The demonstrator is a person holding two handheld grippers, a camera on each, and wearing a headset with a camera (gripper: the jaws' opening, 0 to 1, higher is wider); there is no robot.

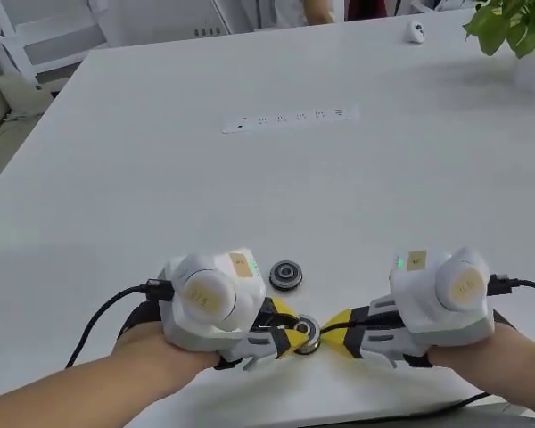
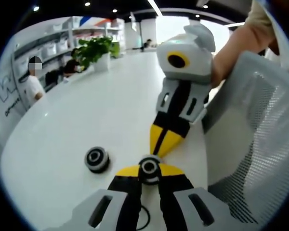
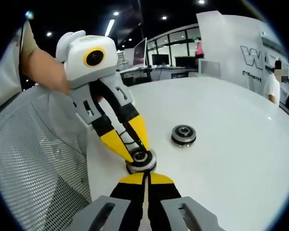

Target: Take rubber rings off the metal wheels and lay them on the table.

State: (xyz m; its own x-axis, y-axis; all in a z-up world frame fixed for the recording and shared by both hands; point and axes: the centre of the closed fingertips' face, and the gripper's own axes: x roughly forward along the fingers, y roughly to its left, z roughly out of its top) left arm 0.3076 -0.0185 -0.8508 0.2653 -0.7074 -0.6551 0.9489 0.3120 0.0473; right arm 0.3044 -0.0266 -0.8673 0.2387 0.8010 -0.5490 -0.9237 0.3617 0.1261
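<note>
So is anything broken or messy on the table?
No, nothing looks odd. One wheel lies flat on the table. The left gripper holds the other wheel between its jaws, and the right gripper, jaws together, touches its edge. Nothing looks spilled, cracked or tipped over.

white table (image 1: 160,196) with a power strip (image 1: 290,117), leafy plant (image 1: 514,25) at its far corner.

Black-ringed free wheel (image 1: 285,275) lies flat, gripped wheel (image 1: 305,332) just beside it
</note>
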